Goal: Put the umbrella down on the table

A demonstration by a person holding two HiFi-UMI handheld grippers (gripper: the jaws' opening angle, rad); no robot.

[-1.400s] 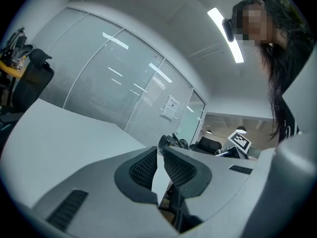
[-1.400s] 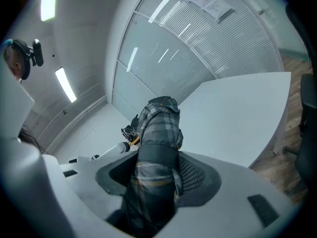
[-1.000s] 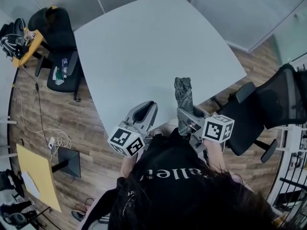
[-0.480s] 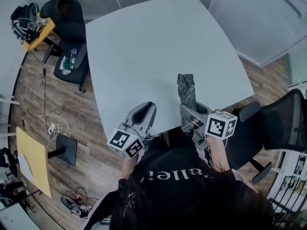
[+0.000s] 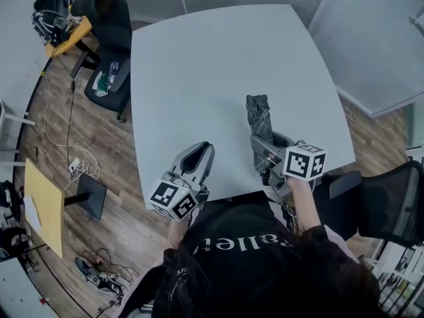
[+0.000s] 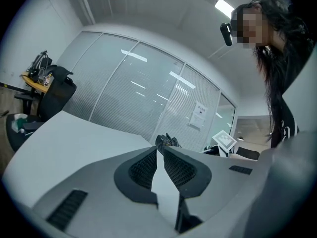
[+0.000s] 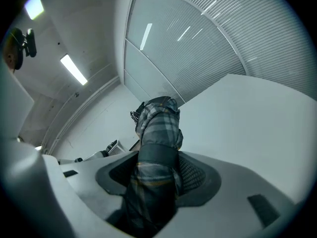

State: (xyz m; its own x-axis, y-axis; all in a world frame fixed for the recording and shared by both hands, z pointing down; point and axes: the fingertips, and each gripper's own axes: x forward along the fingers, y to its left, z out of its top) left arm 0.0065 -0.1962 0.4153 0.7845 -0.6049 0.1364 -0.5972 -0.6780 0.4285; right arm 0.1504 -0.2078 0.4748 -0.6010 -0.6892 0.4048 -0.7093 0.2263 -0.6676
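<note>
A folded grey plaid umbrella (image 5: pixel 258 119) sticks out forward from my right gripper (image 5: pixel 268 148), which is shut on its lower part over the near right of the light grey table (image 5: pixel 212 65). In the right gripper view the umbrella (image 7: pixel 158 128) fills the space between the jaws of the right gripper (image 7: pixel 157 170), its far end above the table (image 7: pixel 257 113). I cannot tell whether it touches the tabletop. My left gripper (image 5: pixel 199 152) is beside it at the near edge, shut and empty. In the left gripper view the left gripper (image 6: pixel 159 152) has its tips together, with the umbrella (image 6: pixel 167 141) beyond.
Black office chairs stand at the far left (image 5: pixel 109 18) and at the right (image 5: pixel 391 204). A yellow-topped desk (image 5: pixel 66 35) with gear is at the upper left. A yellow board (image 5: pixel 43 207) and cables (image 5: pixel 83 167) lie on the wood floor. Glass partitions ring the room.
Both grippers have moved forward from the near edge to over the table. The right one still carries the umbrella, which now lies further in over the tabletop.
</note>
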